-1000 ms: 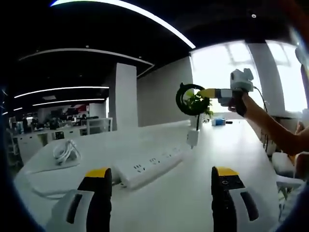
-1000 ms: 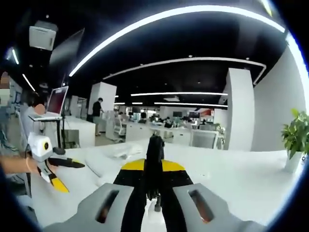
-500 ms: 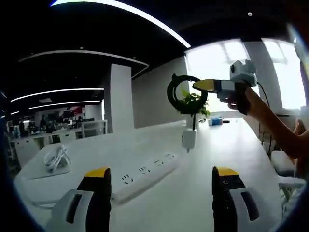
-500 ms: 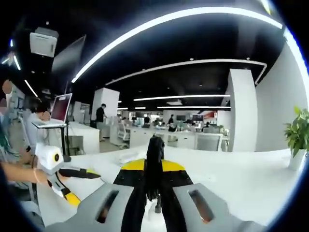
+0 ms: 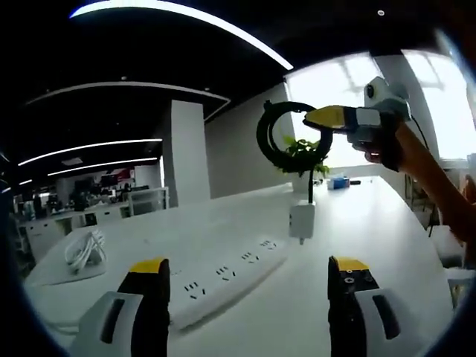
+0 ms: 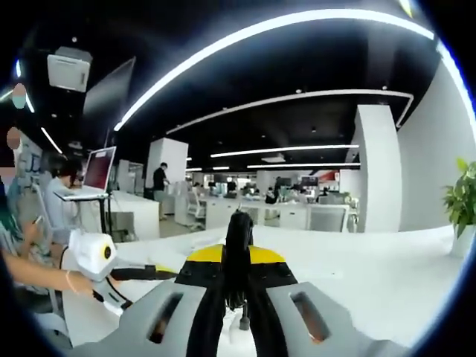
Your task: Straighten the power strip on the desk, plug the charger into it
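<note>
**Charger carried by its cable above the strip's far end**

Landmark: power strip (image 5: 223, 279), lying flat on the white desk (image 5: 372, 230), running diagonally away from the left gripper (image 5: 245, 286). Judged roughly straightened already; sockets face up.

Left gripper: jaws wide apart, nothing between them, hovering just short of the strip's near end. Probably held ready to steady the strip during insertion.

Right gripper (image 5: 316, 117): above and beyond the strip's far end, jaws closed on the black coiled cable (image 5: 282, 137). In the right gripper view the jaws (image 6: 236, 245) pinch the black cable between them. The white charger (image 5: 301, 222) hangs below the coil on a short run of cord, just past the strip's far end; whether it touches the desk, cannot tell. Holding by the cable leaves the charger dangling, so prong alignment looks loose; a regrip on the body seems needed.

A bundled white cable (image 5: 83, 249) lies well left of the strip. A potted plant (image 5: 301, 156) stands beyond the strip.
</note>
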A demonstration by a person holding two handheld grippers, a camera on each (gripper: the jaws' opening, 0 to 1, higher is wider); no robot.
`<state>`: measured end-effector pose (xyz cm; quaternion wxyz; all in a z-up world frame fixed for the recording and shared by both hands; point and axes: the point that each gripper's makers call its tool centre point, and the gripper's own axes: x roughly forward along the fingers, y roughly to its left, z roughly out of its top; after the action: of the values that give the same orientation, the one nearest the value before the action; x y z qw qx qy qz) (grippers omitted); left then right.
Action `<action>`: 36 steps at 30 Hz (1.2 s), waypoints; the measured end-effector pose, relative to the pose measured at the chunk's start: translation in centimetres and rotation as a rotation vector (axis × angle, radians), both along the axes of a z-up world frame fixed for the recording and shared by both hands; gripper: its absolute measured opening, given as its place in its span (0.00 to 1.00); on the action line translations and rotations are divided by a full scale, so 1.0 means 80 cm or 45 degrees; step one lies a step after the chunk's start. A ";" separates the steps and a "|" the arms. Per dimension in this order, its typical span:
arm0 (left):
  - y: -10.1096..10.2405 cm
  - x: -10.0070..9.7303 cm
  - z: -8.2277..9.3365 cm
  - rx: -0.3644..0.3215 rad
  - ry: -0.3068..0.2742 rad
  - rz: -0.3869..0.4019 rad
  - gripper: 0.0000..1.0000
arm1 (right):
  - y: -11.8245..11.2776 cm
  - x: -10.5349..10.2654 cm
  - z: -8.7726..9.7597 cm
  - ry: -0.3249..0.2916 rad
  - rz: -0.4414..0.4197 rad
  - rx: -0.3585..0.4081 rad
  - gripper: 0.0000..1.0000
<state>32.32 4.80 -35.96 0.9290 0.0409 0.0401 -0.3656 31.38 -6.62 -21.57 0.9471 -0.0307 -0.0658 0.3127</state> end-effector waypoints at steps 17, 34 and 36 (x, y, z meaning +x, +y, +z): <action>-0.048 -0.004 0.005 -0.015 -0.002 -0.088 0.88 | 0.018 -0.012 0.008 -0.012 0.044 0.006 0.06; -0.083 -0.034 0.007 -0.018 -0.017 -0.150 0.87 | 0.033 -0.020 0.008 -0.035 0.068 -0.015 0.06; -0.084 -0.034 0.008 -0.019 -0.018 -0.155 0.87 | 0.034 -0.022 0.008 -0.040 0.067 -0.023 0.06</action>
<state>29.64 -1.91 -35.35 0.9056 0.0390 0.0284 -0.4214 29.63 -3.87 -20.96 0.9370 -0.0424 -0.0786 0.3377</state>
